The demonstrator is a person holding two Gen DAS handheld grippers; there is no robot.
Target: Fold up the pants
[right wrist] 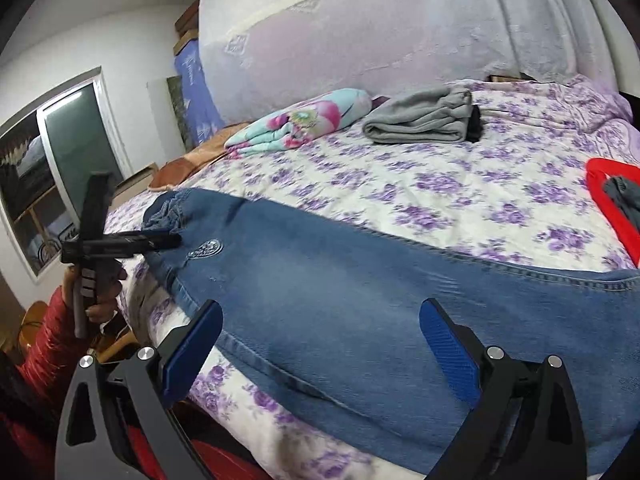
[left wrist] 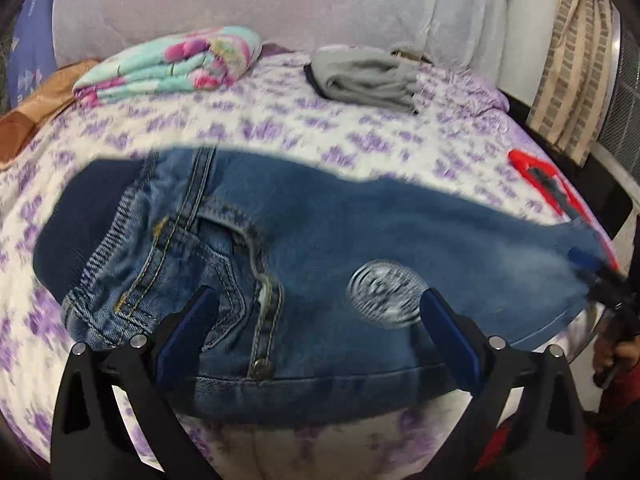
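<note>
Blue jeans (left wrist: 320, 232) lie on the bed, folded lengthwise, with the waist at the left and the legs running right. A round silver emblem (left wrist: 384, 296) sits on the thigh. My left gripper (left wrist: 316, 312) is open, its jaws standing over the fly and waistband near the bed's front edge. In the right wrist view the jeans (right wrist: 360, 288) stretch across the bed. My right gripper (right wrist: 320, 332) is open over the leg. The left gripper (right wrist: 160, 240) shows there at the waist end.
The bed has a purple floral sheet (left wrist: 280, 120). A folded floral blanket (left wrist: 172, 64) and folded grey clothes (left wrist: 364, 76) lie at the back. A red garment (right wrist: 612, 204) lies at the right. A window (right wrist: 60, 176) is on the left wall.
</note>
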